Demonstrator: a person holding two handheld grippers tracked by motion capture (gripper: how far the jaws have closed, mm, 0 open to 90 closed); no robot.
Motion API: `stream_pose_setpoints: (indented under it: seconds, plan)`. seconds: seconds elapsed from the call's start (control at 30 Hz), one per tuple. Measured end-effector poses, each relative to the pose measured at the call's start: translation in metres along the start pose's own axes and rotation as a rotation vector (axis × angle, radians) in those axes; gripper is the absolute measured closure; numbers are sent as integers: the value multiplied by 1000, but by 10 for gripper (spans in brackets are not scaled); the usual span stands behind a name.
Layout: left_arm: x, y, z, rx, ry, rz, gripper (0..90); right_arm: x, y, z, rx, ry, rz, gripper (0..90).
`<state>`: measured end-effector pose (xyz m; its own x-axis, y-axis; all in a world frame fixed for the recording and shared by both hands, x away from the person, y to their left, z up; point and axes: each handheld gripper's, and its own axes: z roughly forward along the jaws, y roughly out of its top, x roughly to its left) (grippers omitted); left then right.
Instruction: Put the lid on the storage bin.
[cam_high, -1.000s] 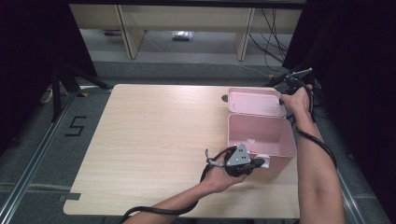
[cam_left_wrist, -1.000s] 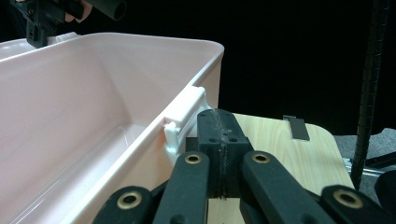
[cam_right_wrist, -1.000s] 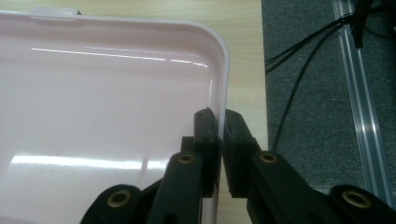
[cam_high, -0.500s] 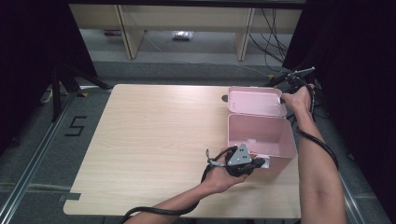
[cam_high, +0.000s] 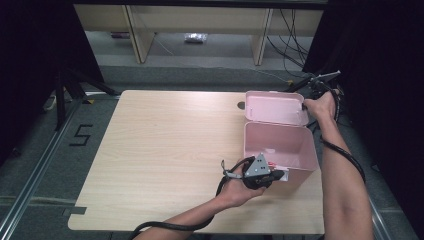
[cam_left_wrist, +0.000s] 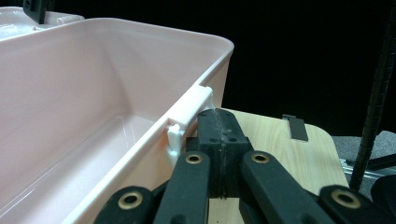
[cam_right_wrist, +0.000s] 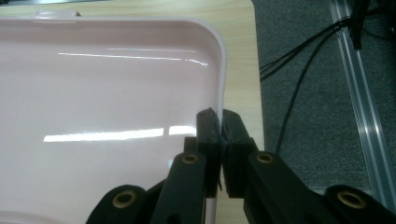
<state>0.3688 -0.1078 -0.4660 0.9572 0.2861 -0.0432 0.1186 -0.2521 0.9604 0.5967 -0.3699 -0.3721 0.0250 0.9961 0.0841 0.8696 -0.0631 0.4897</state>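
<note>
Past the desk (cam_high: 165, 150) you can see pale shelf legs (cam_high: 135, 30), a small thing on the floor (cam_high: 194, 38) and loose black wires (cam_high: 290, 25). A dark stand (cam_high: 70, 85) is off to the left, and a "5" (cam_high: 81, 135) is marked on the grey floor. Nothing lies between your hands and the box. The desk is light wood, and the room around it is dark.

The pink box (cam_high: 280, 150) sits open at the desk's right side, with its lid (cam_high: 275, 107) tipped back.

Your left gripper (cam_high: 272, 176) is at the box's near wall. Its jaws are pressed together, right by the white clasp (cam_left_wrist: 189, 116); you can't tell if they pinch anything.

Your right gripper (cam_right_wrist: 218, 123) is at the lid's far right corner. Its jaws have just been closing and now pinch the lid's rim.
</note>
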Motion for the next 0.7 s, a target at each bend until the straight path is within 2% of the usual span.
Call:
stream_pose_setpoints:
  seconds: [0.03, 0.07, 0.1, 0.33, 0.37, 0.5, 0.67, 0.7]
  plan:
    - [0, 0, 0, 0, 0, 0, 900, 0, 0, -1, -1, 1, 0, 884]
    - [0, 0, 0, 0, 0, 0, 900, 1, 0, -2, 0, 2, 21, 884]
    - [0, 0, 0, 0, 0, 1, 900, 0, -1, -1, -21, 2, -6, 885]
    - [-1, 0, 0, 7, 4, 3, 900, 0, 0, -5, -26, 4, -17, 885]
    - [-1, 0, 0, 7, 4, 1, 900, 4, 0, -7, -17, 7, 30, 886]
    - [0, 1, 0, 12, 3, 2, 900, 0, 1, -9, -36, 4, -21, 886]
    - [0, 1, 1, 1, -8, -3, 900, 1, 2, -13, -35, 3, -10, 887]
    - [1, 1, 1, 2, -8, -2, 900, 0, 2, -13, -49, 5, -25, 887]
